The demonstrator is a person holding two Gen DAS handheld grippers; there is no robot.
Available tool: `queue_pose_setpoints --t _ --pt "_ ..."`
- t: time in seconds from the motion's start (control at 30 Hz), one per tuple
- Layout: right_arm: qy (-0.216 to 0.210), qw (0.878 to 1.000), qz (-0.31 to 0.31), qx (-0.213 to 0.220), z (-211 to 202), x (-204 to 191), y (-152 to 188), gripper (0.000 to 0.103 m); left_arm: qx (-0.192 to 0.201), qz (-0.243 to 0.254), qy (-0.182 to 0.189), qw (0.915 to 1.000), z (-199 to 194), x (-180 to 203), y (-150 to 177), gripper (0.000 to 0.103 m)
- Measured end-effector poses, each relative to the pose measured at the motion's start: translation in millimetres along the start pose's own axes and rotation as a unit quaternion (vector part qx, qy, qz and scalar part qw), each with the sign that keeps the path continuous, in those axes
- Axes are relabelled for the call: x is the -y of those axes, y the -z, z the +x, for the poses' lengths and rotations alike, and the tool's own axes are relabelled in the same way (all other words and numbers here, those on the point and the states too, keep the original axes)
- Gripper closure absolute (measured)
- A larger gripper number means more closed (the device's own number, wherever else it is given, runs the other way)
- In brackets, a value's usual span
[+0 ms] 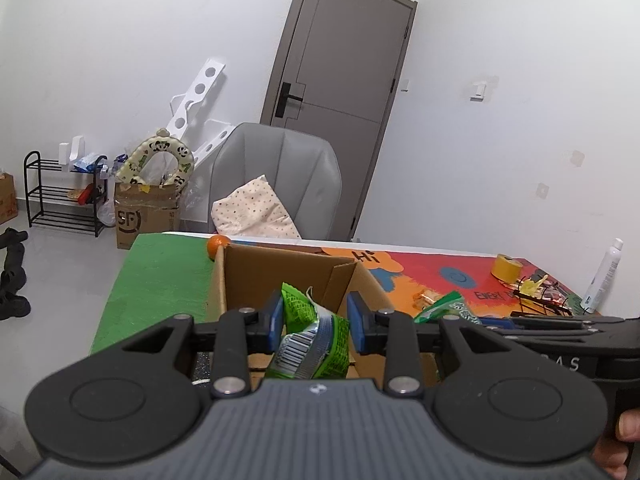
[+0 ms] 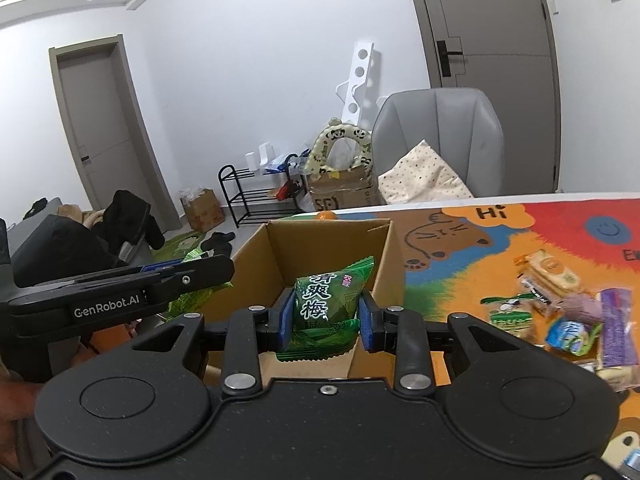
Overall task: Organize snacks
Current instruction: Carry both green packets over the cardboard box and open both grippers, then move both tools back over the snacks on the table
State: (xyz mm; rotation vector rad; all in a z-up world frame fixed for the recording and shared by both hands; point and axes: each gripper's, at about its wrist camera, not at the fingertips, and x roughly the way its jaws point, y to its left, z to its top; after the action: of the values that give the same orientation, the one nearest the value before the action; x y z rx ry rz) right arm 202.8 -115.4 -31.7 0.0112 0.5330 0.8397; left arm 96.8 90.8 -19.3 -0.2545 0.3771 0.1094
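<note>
Your left gripper pinches a crumpled green foil snack packet; your right gripper clamps a dark-green plum-candy packet. Both hang above the open brown cardboard box. Crowded together there, the fingers may collide and drop packets outside it.

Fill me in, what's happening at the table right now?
A person is sorting snacks with two handheld grippers. The left gripper is shut on a crumpled green packet, the right gripper on a green plum-candy packet; both hang over the open cardboard box. More snacks lie loose on the colourful mat.
</note>
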Motion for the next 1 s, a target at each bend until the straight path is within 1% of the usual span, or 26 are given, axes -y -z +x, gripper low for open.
queue_pose_setpoints --t 0.23,0.5,0.67,0.7,0.8,0.87,0.9,0.93,0.97,1.0 --pt "-0.005 1.000 0.008 -0.015 13 1 3 0.072 -0.019 -0.007 -0.004 0.9998 19 0 4 0.071" --pt "-0.006 1.000 0.007 -0.017 16 -1 -1 0.072 -0.025 -0.027 -0.016 0.9992 16 -7 4 0.061" --pt "-0.009 1.000 0.001 -0.012 19 -10 -7 0.072 -0.018 -0.041 -0.026 0.9987 3 -19 3 0.046" --pt "-0.011 1.000 0.000 -0.011 20 -13 -8 0.072 -0.016 -0.042 -0.028 0.9986 0 -21 3 0.045" --pt "-0.012 1.000 -0.001 -0.006 24 -19 -13 0.071 -0.012 -0.046 -0.033 0.9983 -7 -24 2 0.035" --pt "-0.017 1.000 -0.003 -0.001 26 -24 -15 0.061 -0.008 -0.049 -0.037 0.9981 -12 -27 2 0.025" --pt "-0.018 1.000 -0.004 0.004 26 -25 -16 0.051 -0.007 -0.050 -0.039 0.9979 -14 -28 3 0.023" --pt "-0.018 1.000 -0.005 0.008 25 -26 -16 0.045 -0.007 -0.051 -0.041 0.9978 -16 -28 3 0.019" --pt "-0.012 1.000 -0.006 0.013 23 -26 -15 0.043 -0.008 -0.051 -0.042 0.9978 -17 -29 3 0.015" --pt "-0.009 1.000 -0.007 0.015 21 -26 -14 0.039 -0.011 -0.051 -0.044 0.9977 -18 -29 4 0.014"
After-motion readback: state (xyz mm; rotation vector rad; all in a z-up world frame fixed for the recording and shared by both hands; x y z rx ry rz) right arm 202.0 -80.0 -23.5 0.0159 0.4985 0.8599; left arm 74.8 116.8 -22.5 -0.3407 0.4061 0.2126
